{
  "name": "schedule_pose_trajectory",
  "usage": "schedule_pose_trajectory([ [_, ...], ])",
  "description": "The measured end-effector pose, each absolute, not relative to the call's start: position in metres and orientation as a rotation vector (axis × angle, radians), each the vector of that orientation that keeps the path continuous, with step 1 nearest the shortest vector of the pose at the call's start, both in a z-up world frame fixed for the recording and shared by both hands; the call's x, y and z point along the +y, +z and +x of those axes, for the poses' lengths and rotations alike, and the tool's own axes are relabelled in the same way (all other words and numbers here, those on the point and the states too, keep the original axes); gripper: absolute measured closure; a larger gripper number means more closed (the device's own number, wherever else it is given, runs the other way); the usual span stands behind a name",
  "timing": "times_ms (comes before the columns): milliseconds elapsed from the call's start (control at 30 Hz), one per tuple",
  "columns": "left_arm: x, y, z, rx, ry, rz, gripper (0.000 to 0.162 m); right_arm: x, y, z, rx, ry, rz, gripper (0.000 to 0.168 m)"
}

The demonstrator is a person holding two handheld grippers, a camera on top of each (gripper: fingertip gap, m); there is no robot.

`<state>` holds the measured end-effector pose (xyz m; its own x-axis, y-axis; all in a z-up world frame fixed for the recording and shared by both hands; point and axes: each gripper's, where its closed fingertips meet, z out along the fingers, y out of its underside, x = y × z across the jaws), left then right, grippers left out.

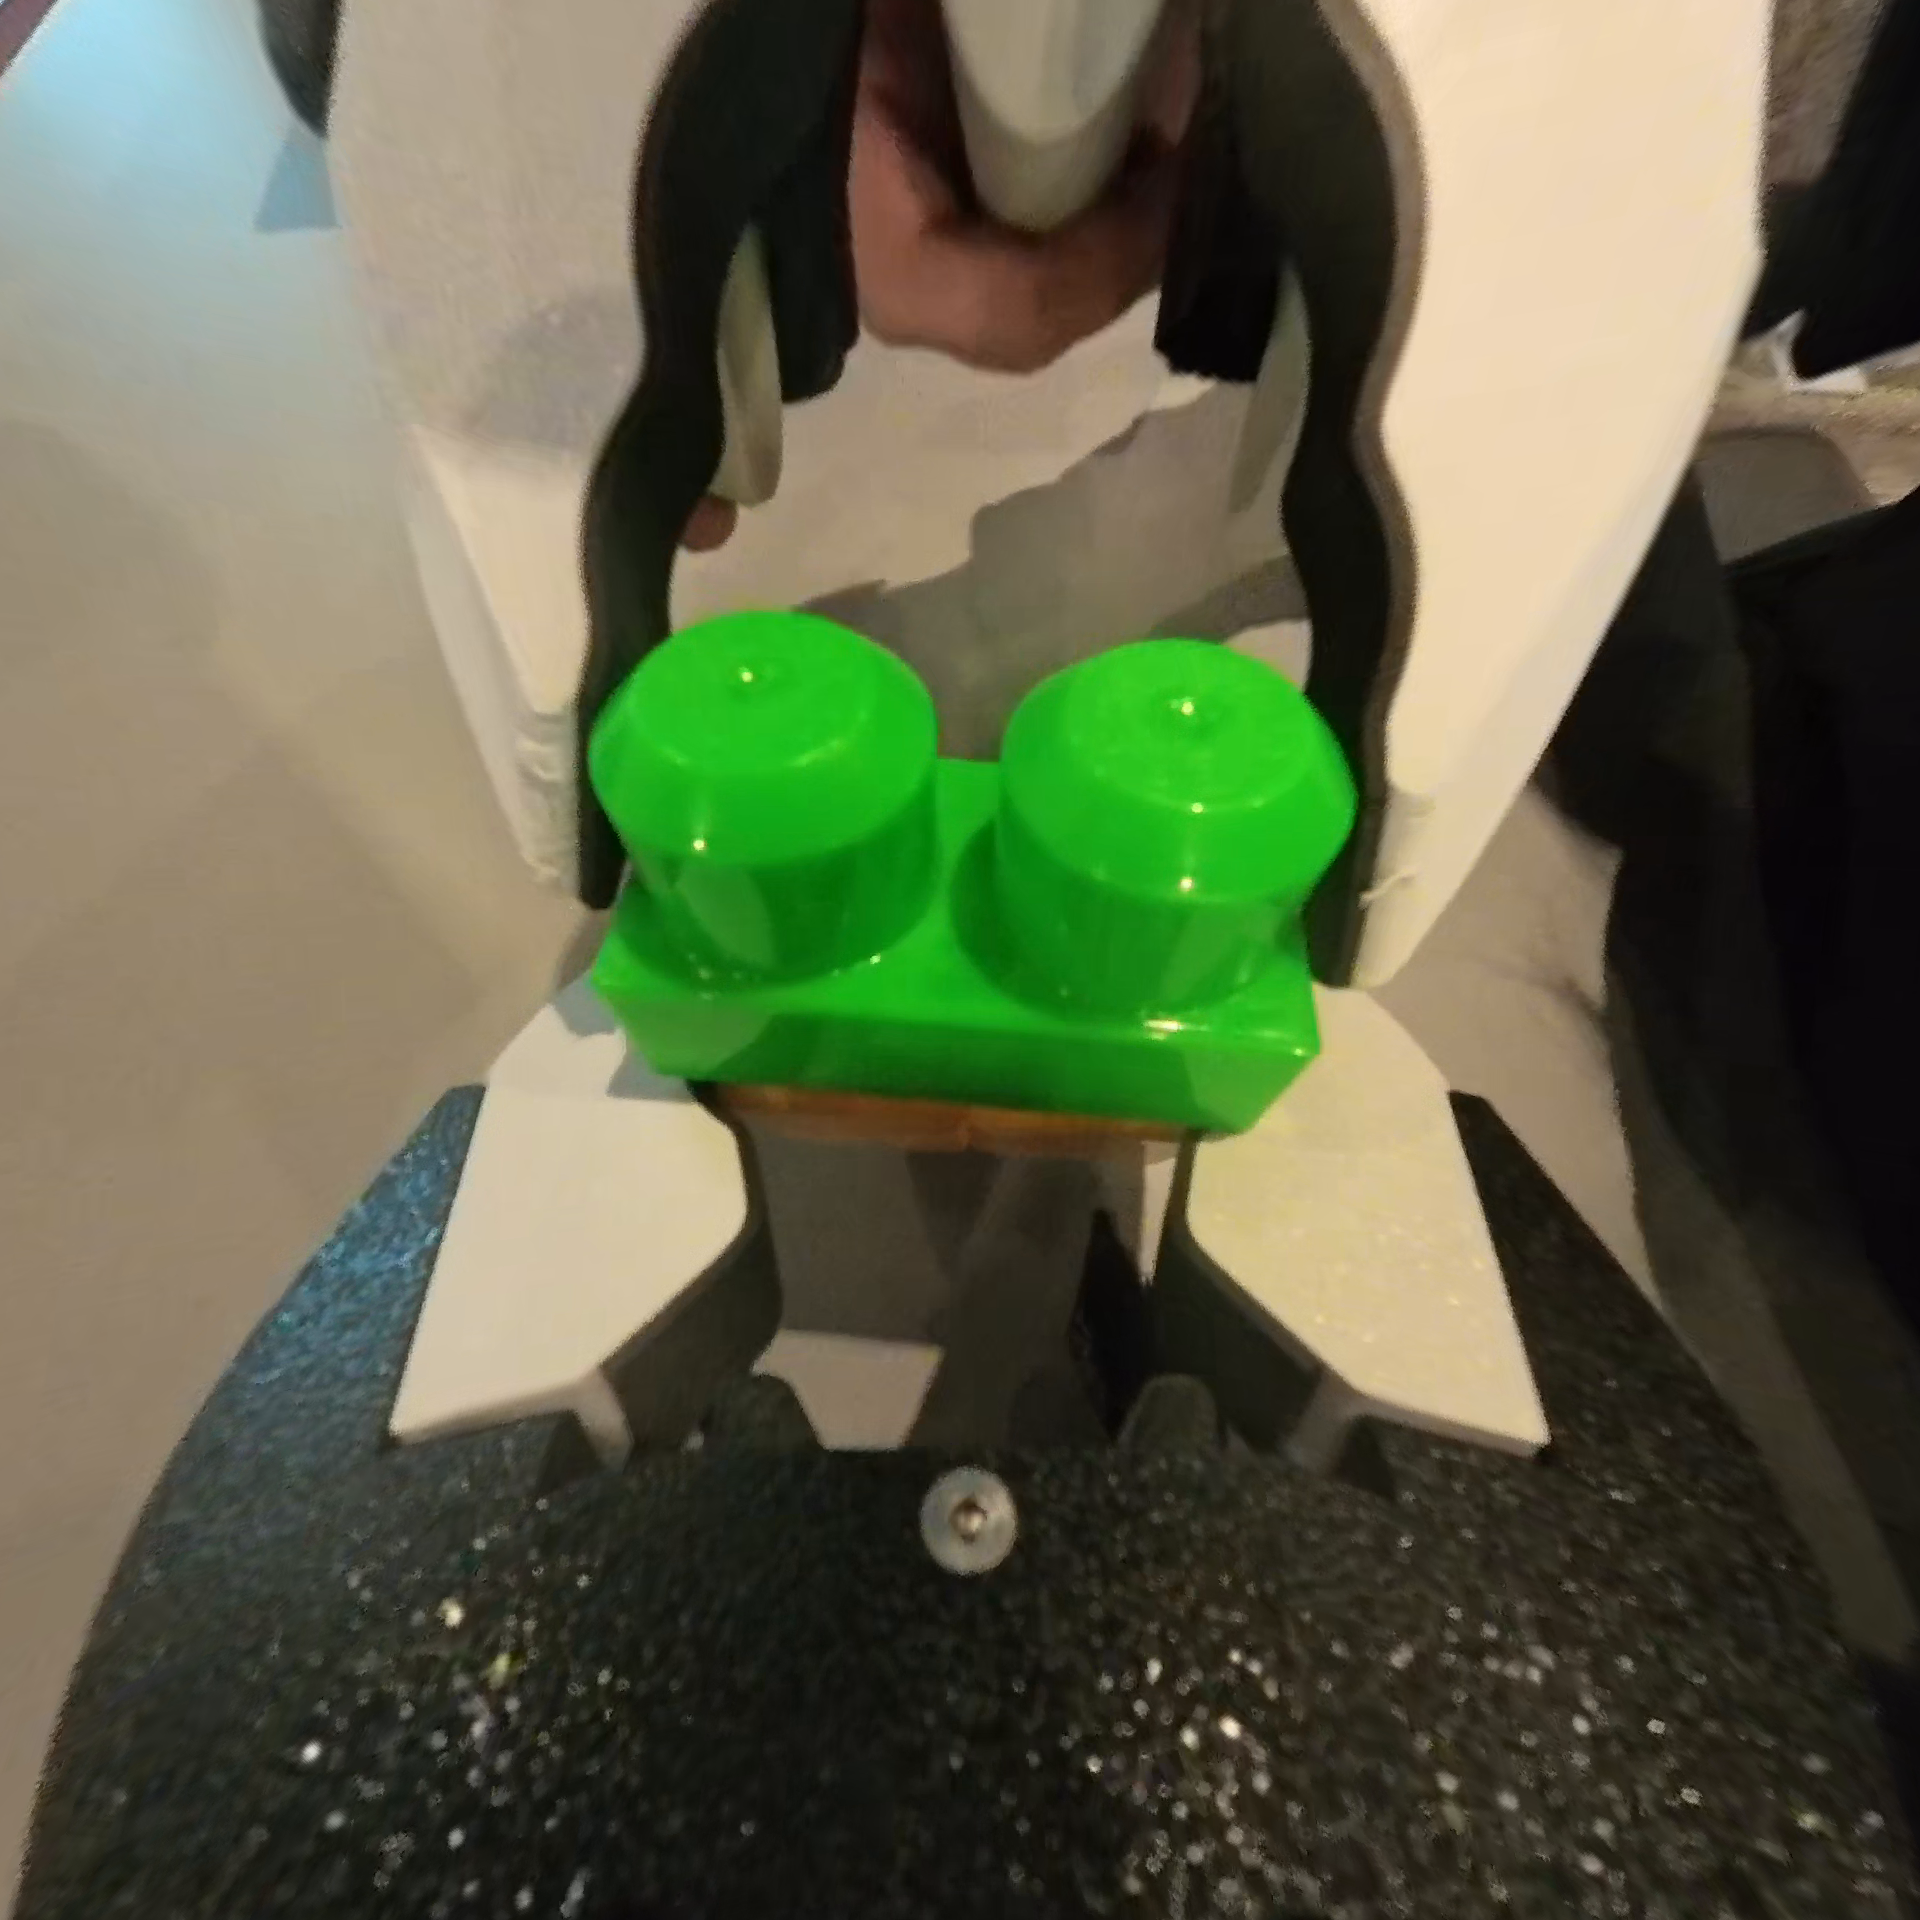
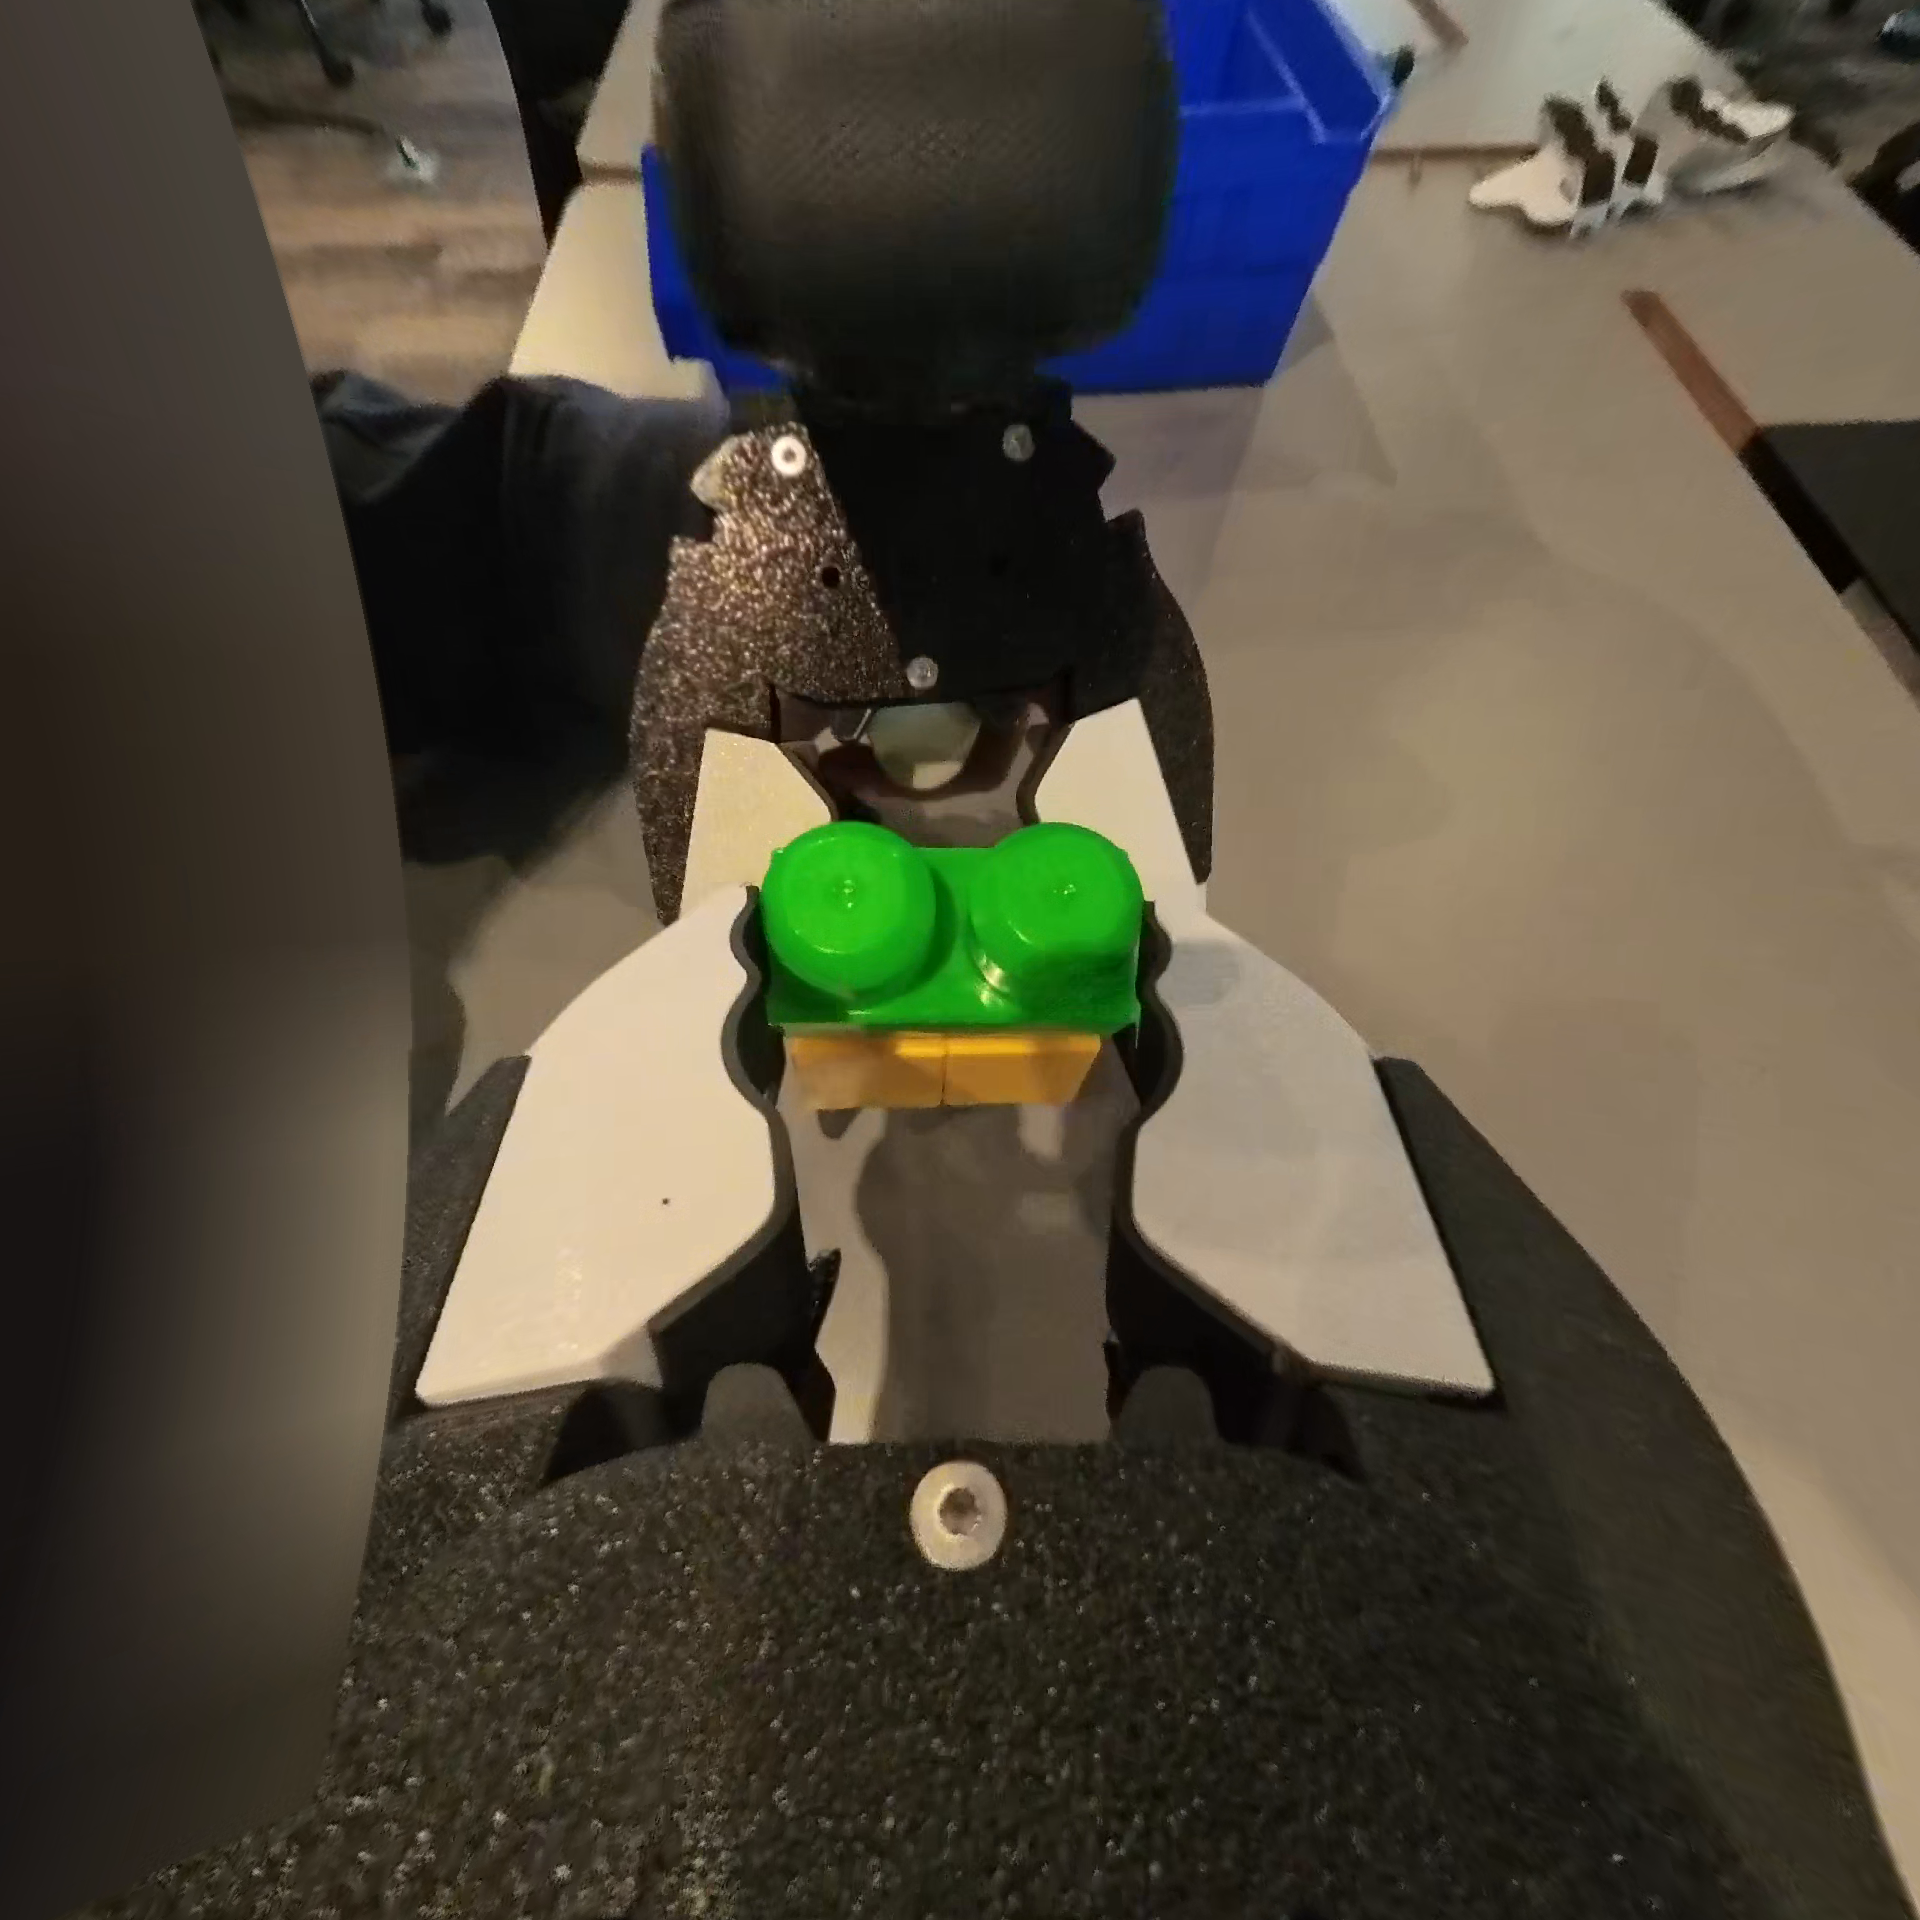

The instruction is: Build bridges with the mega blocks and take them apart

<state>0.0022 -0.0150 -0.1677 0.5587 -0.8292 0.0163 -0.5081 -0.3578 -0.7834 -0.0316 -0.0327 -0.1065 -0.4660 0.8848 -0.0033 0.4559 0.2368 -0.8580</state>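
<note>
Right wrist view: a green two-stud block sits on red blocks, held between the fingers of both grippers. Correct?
Nearly. The blocks under the green block are yellow, not red, as the right wrist view shows. Fingers of the left gripper and right gripper do flank it.

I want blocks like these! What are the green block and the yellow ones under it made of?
The green two-stud block looks like glossy moulded plastic: bright glints sit on its rounded studs. The yellow blocks beneath seem the same kind of plastic, though their faces look duller, so the finish is harder to judge.
</note>
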Motion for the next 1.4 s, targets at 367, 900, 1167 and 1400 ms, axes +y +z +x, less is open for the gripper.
schedule_pose_trajectory([
  [367,-0.016,-0.177,0.006,1.118,-0.519,-2.060,0.073,-0.034,-0.113,-0.025,-2.168,1.022,-1.297,0.101],
  [900,-0.014,-0.189,0.008,1.150,-0.488,-2.075,0.074,-0.030,-0.126,-0.021,-2.189,0.979,-1.390,0.101],
  [1167,-0.015,-0.203,0.008,1.169,-0.494,-2.112,0.074,-0.029,-0.139,-0.018,-2.192,0.986,-1.410,0.101],
  [1400,-0.017,-0.211,0.010,1.172,-0.516,-2.119,0.073,-0.030,-0.146,-0.017,-2.210,0.973,-1.401,0.101],
])
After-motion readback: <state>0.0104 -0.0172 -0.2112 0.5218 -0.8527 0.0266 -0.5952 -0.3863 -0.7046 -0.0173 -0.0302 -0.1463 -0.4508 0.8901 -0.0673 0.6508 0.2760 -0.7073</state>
